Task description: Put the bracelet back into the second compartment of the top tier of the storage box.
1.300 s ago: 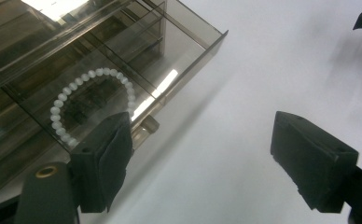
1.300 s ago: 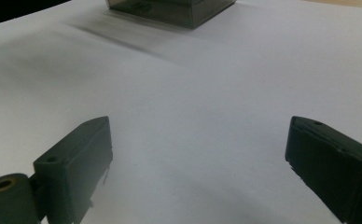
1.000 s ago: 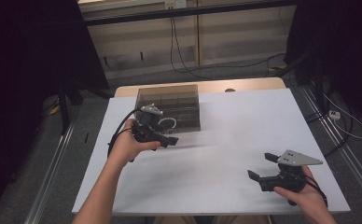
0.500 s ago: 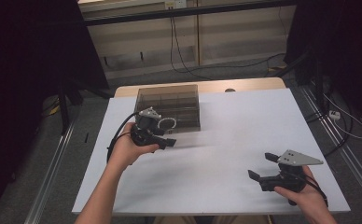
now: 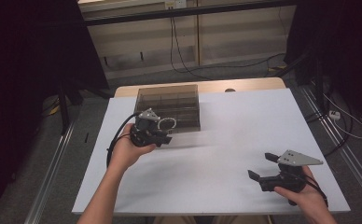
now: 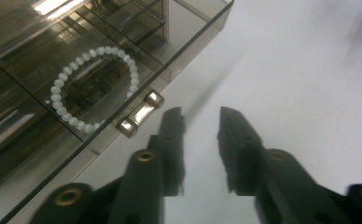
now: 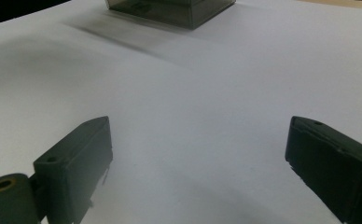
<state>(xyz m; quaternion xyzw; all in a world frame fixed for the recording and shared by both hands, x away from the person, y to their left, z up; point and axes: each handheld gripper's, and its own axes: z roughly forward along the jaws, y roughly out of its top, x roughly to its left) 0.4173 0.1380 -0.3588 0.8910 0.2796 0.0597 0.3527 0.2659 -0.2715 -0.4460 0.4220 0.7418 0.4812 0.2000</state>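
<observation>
A smoky see-through box [image 5: 170, 100] with compartments stands at the table's far middle-left. A white bead bracelet [image 6: 58, 88] [image 5: 168, 124] lies at its near edge; whether on the lid or under it I cannot tell. A small clasp [image 6: 140, 113] sits on the box's front rim. My left gripper [image 5: 163, 138] [image 6: 201, 116] hovers just in front of that clasp. Its jaws have just been closing and stand a narrow gap apart, with nothing between them. My right gripper [image 5: 261, 165] [image 7: 200, 140] rests open over bare table at the near right.
The white table [image 5: 226, 135] reaches its edge close behind the right hand. A wooden strip [image 5: 258, 85] borders the far side. Metal rails [image 5: 53, 177] run along the floor on both sides, with cables [image 5: 342, 116] on the right.
The left gripper's jaws have drawn closer together in front of the box. The left hand has barely shifted. The right hand and gripper have stayed still.
</observation>
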